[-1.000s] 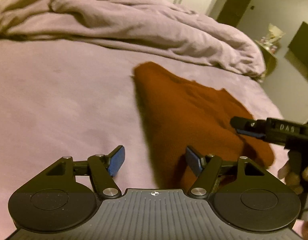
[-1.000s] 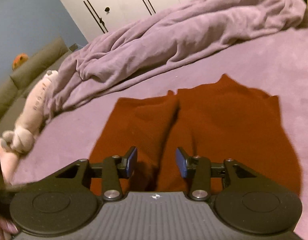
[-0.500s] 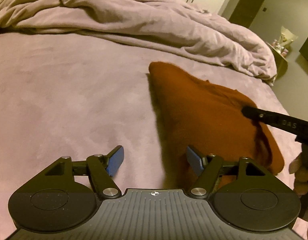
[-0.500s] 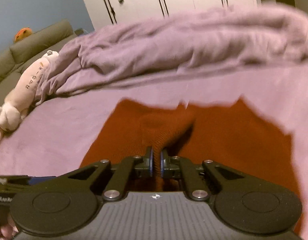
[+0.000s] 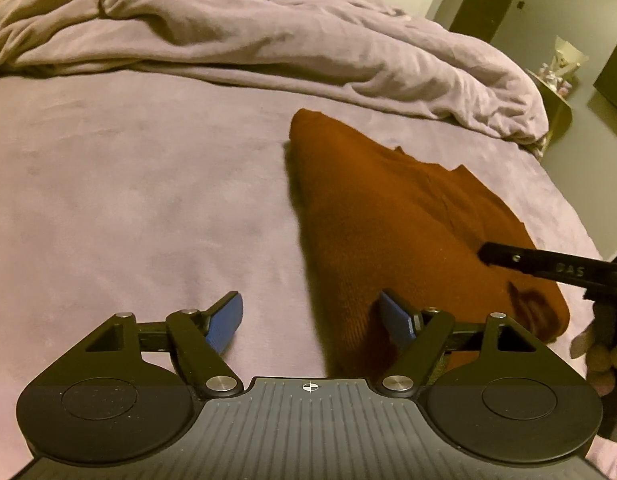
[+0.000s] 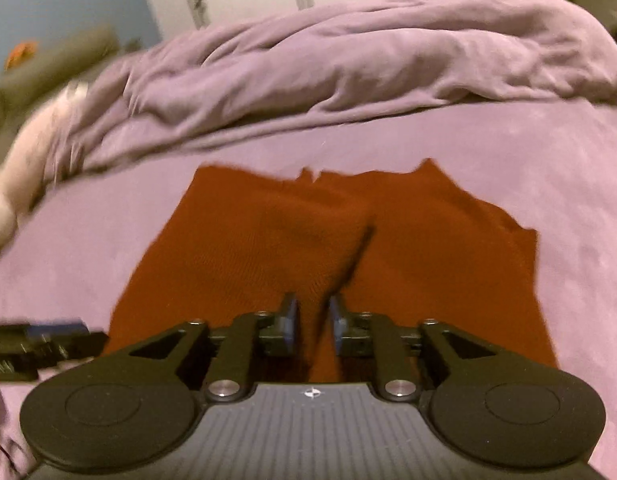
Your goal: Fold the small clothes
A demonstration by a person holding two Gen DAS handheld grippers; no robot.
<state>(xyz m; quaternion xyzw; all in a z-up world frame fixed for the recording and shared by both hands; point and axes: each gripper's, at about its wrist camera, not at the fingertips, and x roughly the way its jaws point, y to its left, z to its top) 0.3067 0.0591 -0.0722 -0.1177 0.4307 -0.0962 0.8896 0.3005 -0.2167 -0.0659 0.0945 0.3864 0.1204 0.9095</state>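
Observation:
A rust-red knitted garment (image 5: 388, 220) lies spread on the lilac bed sheet (image 5: 128, 180). My left gripper (image 5: 310, 316) hovers low at the garment's near left edge. Its jaws are opening wide, the right pad (image 5: 396, 316) over the cloth and the left pad over bare sheet, gripping nothing. In the right wrist view the garment (image 6: 268, 240) fills the middle, and my right gripper (image 6: 313, 320) sits over a dark crease in its centre. Its jaws are opening, with a narrow gap and the pads off the cloth. A right finger (image 5: 548, 266) reaches in from the right.
A crumpled lilac duvet (image 5: 268, 40) is heaped along the far side of the bed. A pale plush toy (image 6: 28, 152) lies at the left edge. A small table with items (image 5: 556, 76) stands beyond the bed's right corner. A hand (image 5: 600, 352) holds the right gripper.
The right gripper shut on a fold in the garment's middle and raised it, then parted its pads; the cloth now lies flatter. The left gripper stayed at the garment's left edge.

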